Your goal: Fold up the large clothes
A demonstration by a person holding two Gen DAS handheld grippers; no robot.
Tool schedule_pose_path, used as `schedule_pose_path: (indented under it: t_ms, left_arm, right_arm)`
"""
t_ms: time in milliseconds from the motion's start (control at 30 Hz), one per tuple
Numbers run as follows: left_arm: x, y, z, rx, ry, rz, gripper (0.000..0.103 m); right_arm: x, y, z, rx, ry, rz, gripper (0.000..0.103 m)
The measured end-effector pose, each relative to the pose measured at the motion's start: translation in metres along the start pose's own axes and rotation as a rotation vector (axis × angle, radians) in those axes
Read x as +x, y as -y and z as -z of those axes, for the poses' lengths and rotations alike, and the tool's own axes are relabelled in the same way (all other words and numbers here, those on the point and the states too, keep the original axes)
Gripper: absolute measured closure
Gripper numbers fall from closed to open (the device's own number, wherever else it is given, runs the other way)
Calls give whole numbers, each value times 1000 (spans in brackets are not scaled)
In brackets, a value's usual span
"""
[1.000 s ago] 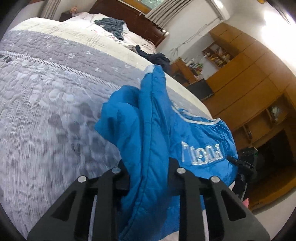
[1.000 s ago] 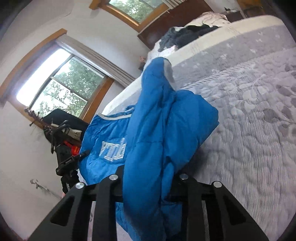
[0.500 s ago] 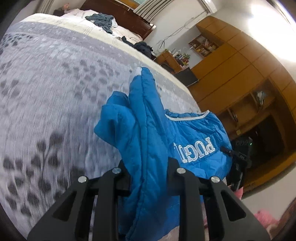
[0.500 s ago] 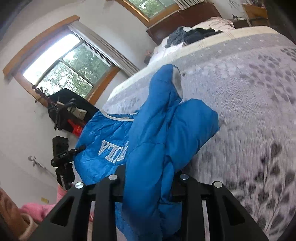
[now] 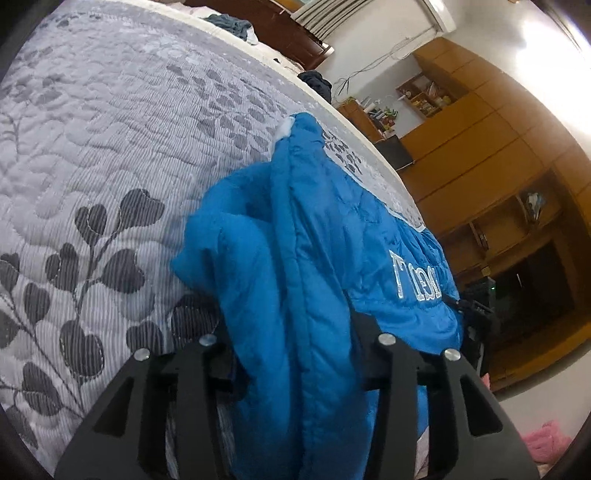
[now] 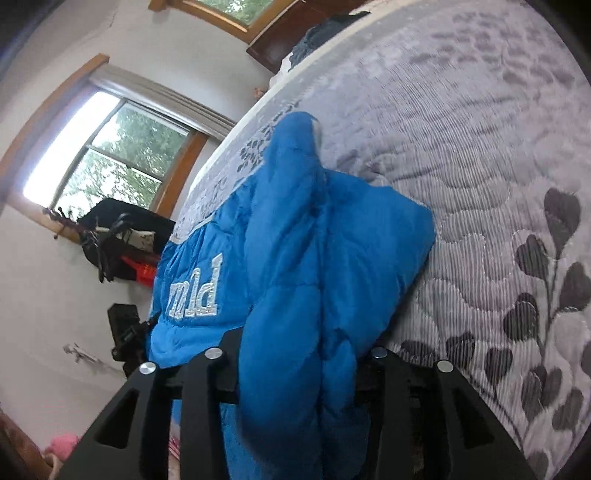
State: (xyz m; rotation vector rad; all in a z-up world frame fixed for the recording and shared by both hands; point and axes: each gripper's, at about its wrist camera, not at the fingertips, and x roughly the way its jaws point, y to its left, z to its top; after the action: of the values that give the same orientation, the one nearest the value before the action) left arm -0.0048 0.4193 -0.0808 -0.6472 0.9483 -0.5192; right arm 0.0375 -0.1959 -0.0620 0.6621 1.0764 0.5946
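Observation:
A blue quilted jacket [image 5: 314,240] with white embroidered lettering hangs between both grippers over the grey leaf-patterned bedspread [image 5: 92,155]. My left gripper [image 5: 295,354] is shut on a thick bunch of its fabric, which hides the fingertips. In the right wrist view the same blue jacket [image 6: 314,258] is bunched in my right gripper [image 6: 295,369], also shut on it. A sleeve with a pale cuff sticks up and away from both cameras. The jacket's lower part touches the bedspread [image 6: 480,166].
Dark clothes [image 5: 229,26] lie near the wooden headboard at the far end of the bed. Wooden cabinets and shelves [image 5: 498,166] stand beyond the bed's edge. A window [image 6: 110,155] and a dark tripod-like stand [image 6: 125,332] are on the other side.
Both grippers have come lower and nearer to the bedspread with the jacket held in them. The leaf pattern now fills more of both views.

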Motion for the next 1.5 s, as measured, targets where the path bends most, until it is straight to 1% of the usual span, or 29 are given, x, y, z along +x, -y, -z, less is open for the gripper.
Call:
schedule_pose_path:
  t_ms: [67, 100, 133, 233, 300, 367, 400, 467, 533, 567, 633, 667, 733, 800, 900, 933, 967, 1000, 1033, 1067, 1100, 1133, 1200, 1233, 1300, 1400, 1500]
  left_arm:
    - [-2, 0, 1, 2, 2, -4, 60]
    - [-4, 2, 2, 7, 1, -14, 58]
    - [-5, 3, 0, 11, 0, -23, 58]
    - [-22, 9, 0, 17, 13, -51, 56]
    - [-36, 13, -1, 37, 41, -87, 56]
    - [-48, 19, -3, 63, 72, -124, 55]
    - [-56, 27, -6, 95, 108, -167, 55]
    - [-68, 43, -15, 157, 166, -209, 55]
    - [-67, 57, -24, 206, 177, -231, 55]
    - [-62, 66, -31, 238, 169, -240, 54]
    - [-49, 73, -42, 277, 142, -245, 52]
    - [-40, 75, -49, 287, 125, -259, 52]
    - [-20, 73, -63, 286, 86, -286, 51]
    - [-3, 66, -74, 277, 56, -306, 51]
    - [19, 59, -86, 274, 18, -328, 49]
    - [27, 57, -90, 269, 7, -329, 49]
    - [31, 56, -91, 266, 1, -327, 52]
    - [36, 54, -95, 259, -9, -326, 59]
    - [38, 54, -96, 255, -11, -327, 65]
    - [40, 54, -98, 253, -11, -334, 73]
    - [41, 54, -101, 251, -5, -347, 79]
    - [40, 54, -103, 245, 2, -344, 81]
    - [36, 57, -107, 229, 21, -316, 86]
    - [35, 59, -108, 230, 30, -310, 86]
    - [35, 64, -110, 251, 50, -317, 87]
    - [41, 67, -112, 292, 58, -359, 87]
    - [52, 57, -113, 279, 28, -376, 87]
  right_arm:
    - [1, 3, 0, -4, -1, -5, 63]
    - [-1, 2, 1, -15, 1, 3, 59]
    - [-3, 1, 1, -18, 3, 20, 51]
    - [-16, -5, 5, -46, 37, 97, 40]
    - [-31, -10, 6, -66, 74, 161, 35]
    - [-43, -19, 4, -94, 100, 219, 35]
    - [-47, -27, 2, -115, 112, 247, 35]
    - [-51, -44, -6, -169, 127, 285, 34]
    - [-46, -61, -15, -227, 128, 311, 30]
    - [-41, -67, -20, -250, 121, 315, 29]
    - [-23, -80, -36, -286, 90, 313, 27]
    - [-17, -80, -41, -292, 82, 317, 27]
    - [2, -85, -55, -305, 57, 355, 27]
    - [20, -81, -70, -307, 31, 390, 27]
    - [38, -71, -87, -282, -9, 401, 27]
    - [42, -69, -90, -276, -17, 401, 34]
    - [47, -67, -93, -268, -29, 396, 41]
    - [51, -66, -95, -259, -40, 383, 58]
    - [52, -63, -97, -248, -45, 376, 69]
    - [54, -63, -98, -240, -43, 380, 72]
    - [53, -64, -100, -243, -38, 370, 80]
    - [52, -66, -101, -246, -32, 361, 84]
    - [44, -71, -105, -247, -2, 335, 87]
    - [38, -73, -106, -246, 15, 318, 88]
    - [31, -76, -108, -249, 45, 298, 89]
    - [34, -75, -111, -253, 50, 325, 89]
    - [49, -66, -111, -249, 21, 375, 89]
